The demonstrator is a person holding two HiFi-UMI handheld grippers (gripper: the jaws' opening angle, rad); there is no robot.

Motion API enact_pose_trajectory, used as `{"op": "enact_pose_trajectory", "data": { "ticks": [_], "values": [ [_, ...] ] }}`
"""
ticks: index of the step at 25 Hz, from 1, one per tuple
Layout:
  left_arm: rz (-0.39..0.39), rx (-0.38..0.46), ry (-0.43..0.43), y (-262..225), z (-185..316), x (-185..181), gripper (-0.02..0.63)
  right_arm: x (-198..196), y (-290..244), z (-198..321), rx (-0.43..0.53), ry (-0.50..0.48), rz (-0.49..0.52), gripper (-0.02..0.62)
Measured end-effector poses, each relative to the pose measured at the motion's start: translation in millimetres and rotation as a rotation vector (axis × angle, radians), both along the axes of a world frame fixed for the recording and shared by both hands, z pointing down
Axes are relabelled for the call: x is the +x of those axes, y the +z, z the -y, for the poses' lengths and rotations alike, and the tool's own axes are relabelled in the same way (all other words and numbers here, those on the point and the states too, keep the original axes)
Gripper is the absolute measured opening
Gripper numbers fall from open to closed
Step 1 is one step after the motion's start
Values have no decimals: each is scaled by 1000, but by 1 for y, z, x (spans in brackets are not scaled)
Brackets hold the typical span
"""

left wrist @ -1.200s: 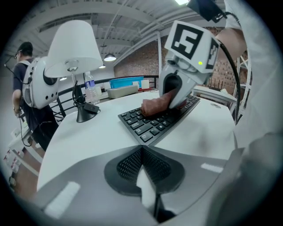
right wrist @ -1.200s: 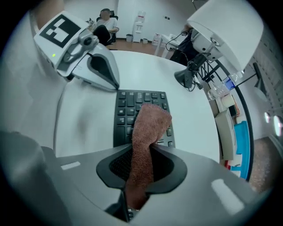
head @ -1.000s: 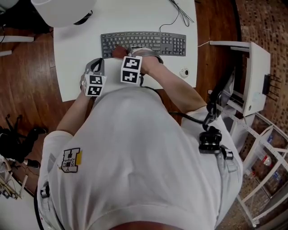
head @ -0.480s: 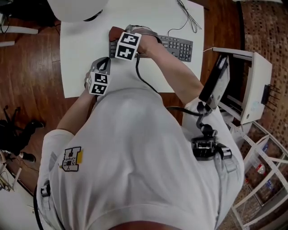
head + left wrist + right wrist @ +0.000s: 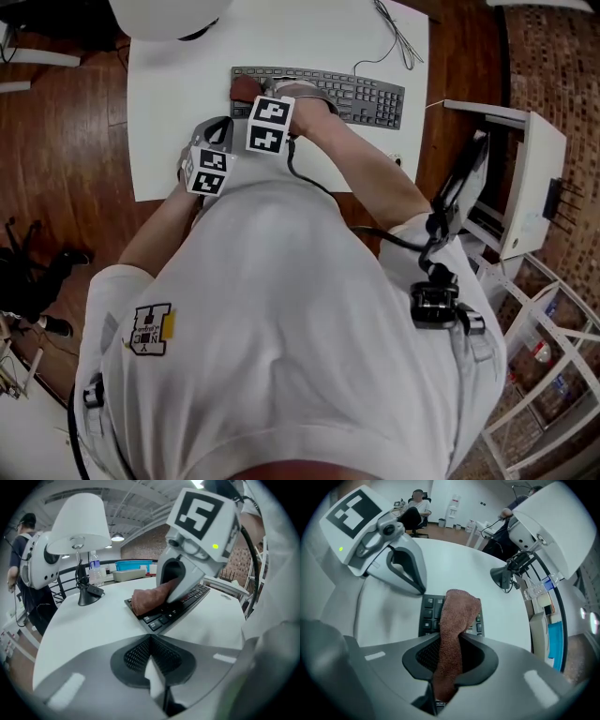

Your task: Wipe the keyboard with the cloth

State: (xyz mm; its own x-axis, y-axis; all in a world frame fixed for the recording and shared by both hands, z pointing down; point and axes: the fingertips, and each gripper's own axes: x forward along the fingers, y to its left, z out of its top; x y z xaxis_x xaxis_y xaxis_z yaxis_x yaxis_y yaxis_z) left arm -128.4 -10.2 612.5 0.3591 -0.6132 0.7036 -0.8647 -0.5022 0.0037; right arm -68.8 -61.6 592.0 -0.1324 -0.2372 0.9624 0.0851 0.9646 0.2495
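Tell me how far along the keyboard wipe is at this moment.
Done: the brown terry cloth is picked up, clamped in the right gripper. In hand: its free end lies on the keys at one end of the flat black keyboard. Left: the keys toward the number pad; which are already wiped cannot be told. The left gripper is shut and empty, short of the keyboard.

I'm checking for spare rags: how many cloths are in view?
1: a brown cloth, clamped in the right gripper and draped on the keyboard's end. Others might be hidden behind the person.
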Motion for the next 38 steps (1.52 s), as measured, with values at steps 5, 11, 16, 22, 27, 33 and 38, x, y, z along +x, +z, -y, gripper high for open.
{"op": "enact_pose_trajectory", "data": {
  "ticks": [5,11,16,22,27,33,38],
  "values": [
    [1,2,-3,0,0,2,0,7,4,-46,-30,-31,6,74],
    [2,0,-5,2,2,2,0,6,4,-57,-80,-58,20,74],
    [3,-2,-2,3,4,5,0,-15,-23,44,36,53,91,75],
    [-21,-16,2,1,4,5,0,-30,-8,78,47,38,31,74],
    [-41,-20,28,-1,1,5,0,-32,0,45,50,-32,8,74],
    [-24,-4,95,5,-6,5,0,-33,8,1,30,-85,-1,74],
    [-37,-4,112,2,-13,8,0,-28,8,-31,24,-102,3,74]
  ]
}}
